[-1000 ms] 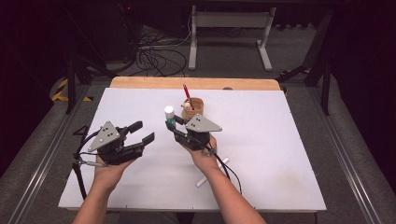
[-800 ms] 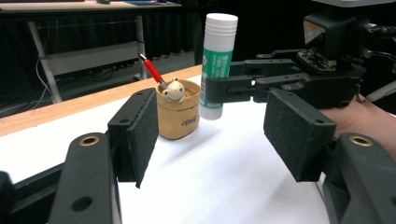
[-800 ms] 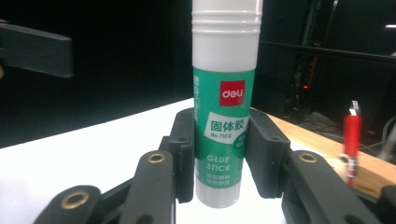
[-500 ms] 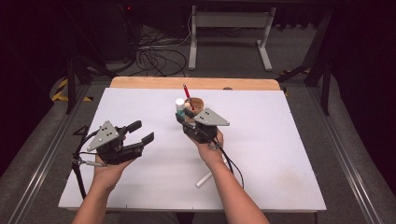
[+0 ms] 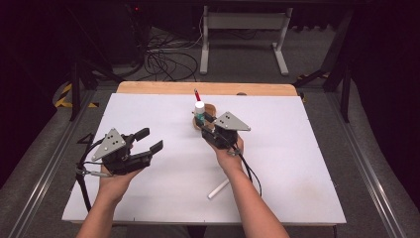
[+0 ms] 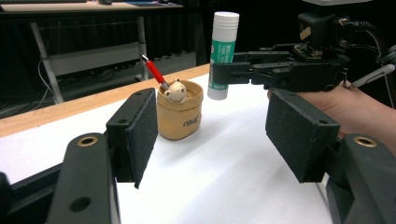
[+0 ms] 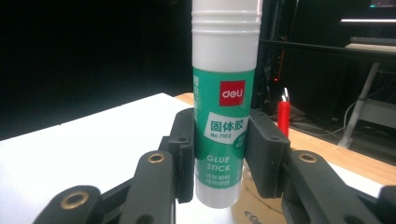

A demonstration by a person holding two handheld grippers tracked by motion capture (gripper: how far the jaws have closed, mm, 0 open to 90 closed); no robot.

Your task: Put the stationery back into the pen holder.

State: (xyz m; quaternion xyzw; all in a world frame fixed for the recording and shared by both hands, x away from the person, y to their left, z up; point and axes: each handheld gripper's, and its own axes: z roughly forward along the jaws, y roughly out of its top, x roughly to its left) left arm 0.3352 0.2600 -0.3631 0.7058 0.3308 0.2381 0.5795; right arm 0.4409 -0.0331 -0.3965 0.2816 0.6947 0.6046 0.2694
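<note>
My right claw (image 5: 202, 120) is clamped on the green-and-white glue stick (image 7: 225, 100), holding it upright in the air just beside the small tan cup (image 6: 179, 115) near the far edge of the white table (image 5: 297, 148); a red pen (image 6: 154, 71) stands in that cup. My left claw (image 5: 150, 140) hovers with its jaws apart and nothing between them; a white stick (image 5: 218, 189) lies on the table by my right forearm.

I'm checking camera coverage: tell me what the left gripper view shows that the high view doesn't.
Left gripper view: a small cream bear figure inside the tan round cup, and the green-and-white glue stick hanging clear of the table, upright.
High view: a white cylindrical stick lying on the white table sheet, and both forearms.
Both: the cup, the red pen, the glue stick clamped in the right gripper, and the left gripper, open.
</note>
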